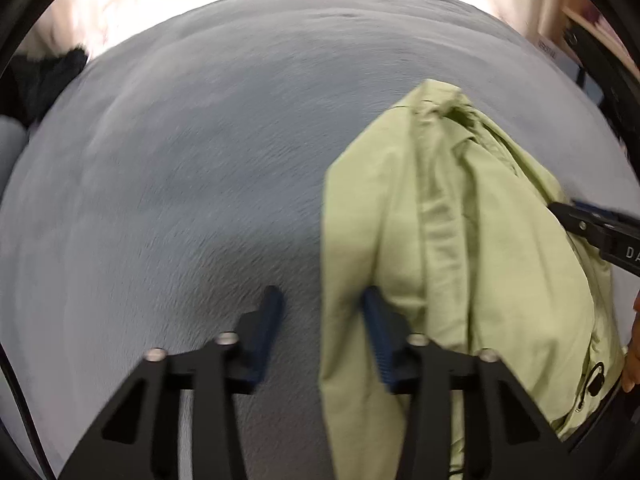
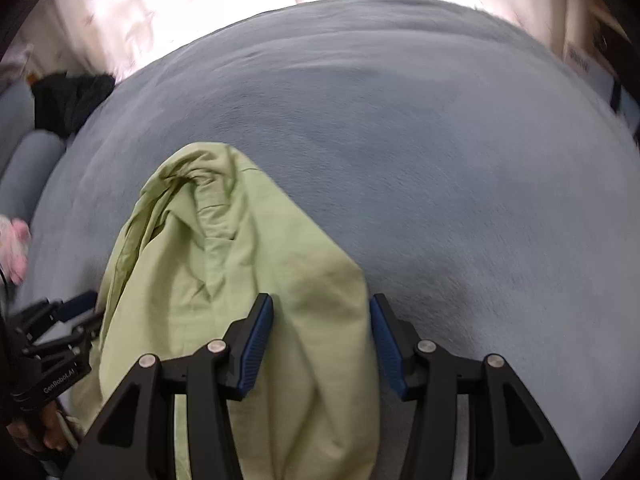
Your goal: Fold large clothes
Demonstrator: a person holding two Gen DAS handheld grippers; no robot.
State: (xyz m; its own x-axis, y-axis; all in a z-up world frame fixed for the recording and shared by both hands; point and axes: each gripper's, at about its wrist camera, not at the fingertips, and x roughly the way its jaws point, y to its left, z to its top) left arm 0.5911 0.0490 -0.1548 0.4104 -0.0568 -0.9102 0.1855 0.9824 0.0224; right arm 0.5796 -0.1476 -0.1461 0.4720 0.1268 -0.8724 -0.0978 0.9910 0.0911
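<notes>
One pale green garment point(image 1: 460, 240) is the only piece of clothing being handled. It hangs bunched in long vertical folds above a grey-blue blanket point(image 2: 460, 160), with its collar end crumpled at the far end, close to the fabric below; I cannot tell whether it touches.

Two tongs are in play. The right tongs point(image 2: 322, 312) are clenched on a thick fold of the garment: cloth fills the whole gap between the two blue pads point(image 2: 256, 344). The left tongs point(image 1: 322, 312) are released. Only the garment's left edge hangs between their two fingers, lying next to the right-hand finger, while the left-hand finger point(image 1: 268, 320) stands clear of the cloth with blanket showing beside it.

Each wrist view catches the other tongs at its margin, at the garment's far side, with part of one hand point(image 2: 40, 432) behind the left pair.

Off the blanket's left side lie three other things: one dark heap of cloth point(image 2: 72, 96), one grey-blue cushion point(image 2: 28, 160) just below it, and one small pink and white object point(image 2: 16, 240), too blurred to identify. Bright curtains point(image 2: 160, 12) hang beyond the far edge.
</notes>
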